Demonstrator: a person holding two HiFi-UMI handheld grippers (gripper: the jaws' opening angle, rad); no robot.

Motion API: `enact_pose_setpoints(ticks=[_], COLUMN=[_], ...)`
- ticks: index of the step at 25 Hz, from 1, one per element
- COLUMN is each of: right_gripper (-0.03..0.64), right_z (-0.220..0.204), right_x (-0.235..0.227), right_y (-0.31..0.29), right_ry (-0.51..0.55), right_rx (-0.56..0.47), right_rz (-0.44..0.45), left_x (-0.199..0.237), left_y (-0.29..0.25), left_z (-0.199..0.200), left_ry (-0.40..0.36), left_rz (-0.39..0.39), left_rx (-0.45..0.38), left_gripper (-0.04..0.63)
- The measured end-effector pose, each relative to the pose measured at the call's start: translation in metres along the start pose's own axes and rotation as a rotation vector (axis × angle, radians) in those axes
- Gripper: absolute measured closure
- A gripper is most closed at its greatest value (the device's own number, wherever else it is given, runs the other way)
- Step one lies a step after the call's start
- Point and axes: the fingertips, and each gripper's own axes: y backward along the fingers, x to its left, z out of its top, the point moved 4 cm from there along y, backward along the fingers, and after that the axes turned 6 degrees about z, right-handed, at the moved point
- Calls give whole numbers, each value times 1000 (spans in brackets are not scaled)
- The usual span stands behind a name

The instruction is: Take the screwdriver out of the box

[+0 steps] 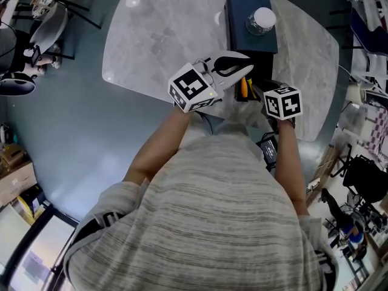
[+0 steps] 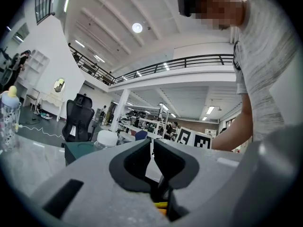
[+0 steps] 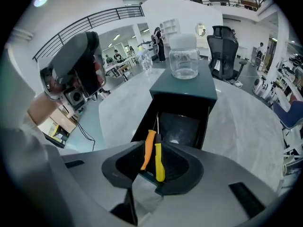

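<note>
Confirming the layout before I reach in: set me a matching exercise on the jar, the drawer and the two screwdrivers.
1 jar
2 drawer
3 orange screwdriver
4 yellow screwdriver

A right one of the pair, right gripper view
B pulled open
C on top of the box
D left one of the pair, right gripper view

Pairs: 1-C, 2-B, 3-D, 4-A

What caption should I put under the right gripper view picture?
Right gripper frames the orange screwdriver and yellow screwdriver at the open box.
</note>
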Motion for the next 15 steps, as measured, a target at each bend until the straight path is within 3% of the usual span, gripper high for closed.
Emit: enact_pose_setpoints(ticks=[15], right_gripper=[522], right_z=[-22], right_x=[-3], right_y=[-33], right_ry=[22], right_rx=[309], right_rz=[-30], left_x=[16], left_y=[15], left_z=[-1], left_ry=[41], left_rz=[34], left_rx=[-23], left_gripper=[561])
